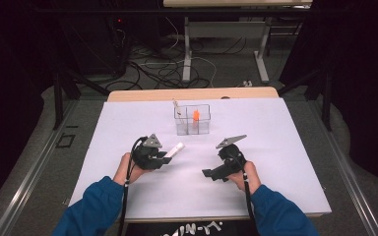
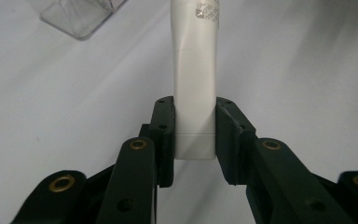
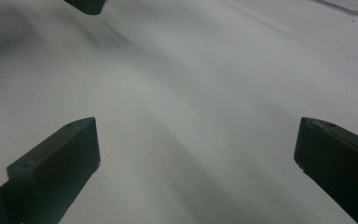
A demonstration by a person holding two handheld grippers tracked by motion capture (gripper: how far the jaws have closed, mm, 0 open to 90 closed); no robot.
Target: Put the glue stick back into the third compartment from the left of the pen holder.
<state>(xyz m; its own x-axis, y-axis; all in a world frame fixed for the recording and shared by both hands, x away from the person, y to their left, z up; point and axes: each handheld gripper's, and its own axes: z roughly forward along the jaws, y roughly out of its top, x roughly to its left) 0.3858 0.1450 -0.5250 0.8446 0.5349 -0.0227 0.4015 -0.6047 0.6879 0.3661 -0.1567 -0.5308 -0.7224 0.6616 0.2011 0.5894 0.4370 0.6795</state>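
Left tongs point(image 2: 193, 140) clamped on white tube point(image 2: 196, 79), right tongs point(image 3: 196, 154) spread wide over white surface point(image 3: 177, 70), orange item point(image 1: 196, 115) held upright in clear divided container point(image 1: 192, 119)

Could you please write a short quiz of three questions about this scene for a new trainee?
1. True or false: the left tongs are closed on the white tube.
2. What stands in the clear box at the far side of the white table?
A. an orange item
B. a blue cup
C. a green bottle
3. Fill in: the right tongs stand wide ____, with nothing between the jaws.

Key:
1. True; the pads press both sides of the tube near its flat end.
2. A
3. open
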